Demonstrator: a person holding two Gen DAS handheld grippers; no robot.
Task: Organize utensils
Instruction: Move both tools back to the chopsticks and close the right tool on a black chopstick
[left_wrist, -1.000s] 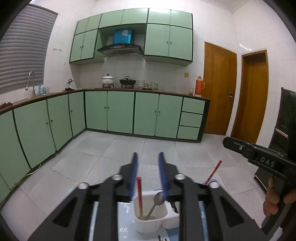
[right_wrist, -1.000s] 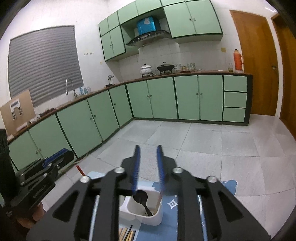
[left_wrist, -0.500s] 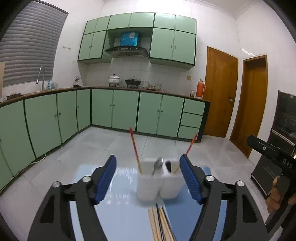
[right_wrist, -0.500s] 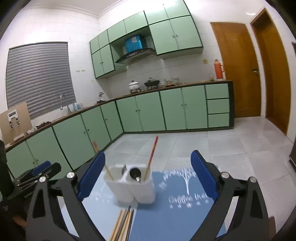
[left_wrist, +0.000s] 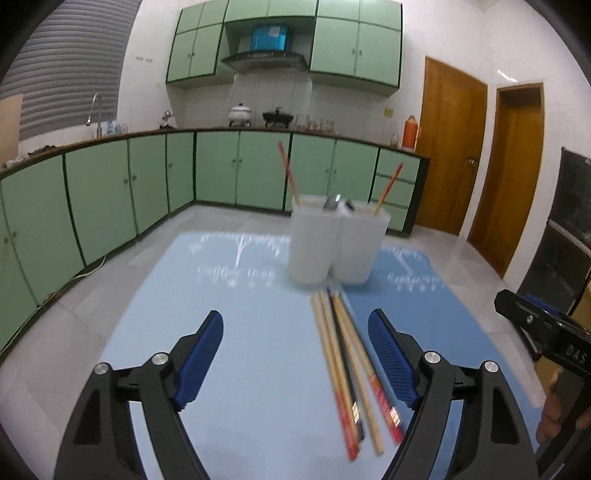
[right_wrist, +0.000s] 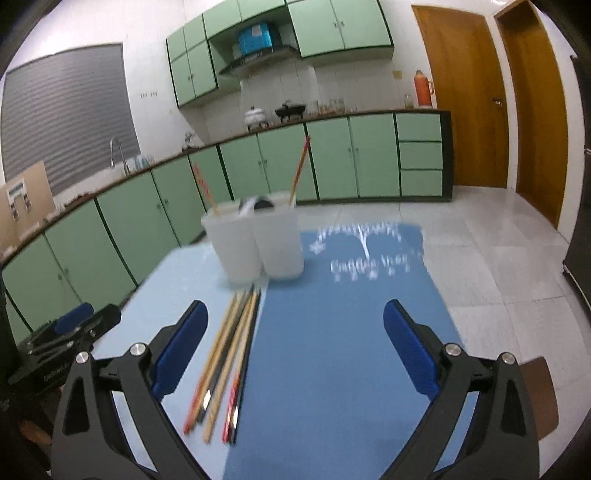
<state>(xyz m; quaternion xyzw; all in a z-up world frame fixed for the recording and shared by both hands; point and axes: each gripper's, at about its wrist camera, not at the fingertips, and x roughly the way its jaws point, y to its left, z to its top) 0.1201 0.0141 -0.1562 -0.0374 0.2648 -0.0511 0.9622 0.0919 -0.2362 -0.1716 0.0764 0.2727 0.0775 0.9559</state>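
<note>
A white two-compartment utensil holder stands at the far end of the table. One red-tipped chopstick leans in each outer corner, and spoon heads show between them. Several loose chopsticks lie in a bundle on the mat in front of it. My left gripper is open and empty, the bundle near its right finger. My right gripper is open and empty, the bundle near its left finger. Each gripper shows at the other view's edge.
Two blue placemats cover the table: a light one on the left and a darker one on the right. A brown chair seat sits at the right. Green kitchen cabinets lie beyond.
Both grippers opened wide and pulled back and down from above the holder. One chopstick now stands in each outer compartment, and the loose bundle on the mat has come into view.
</note>
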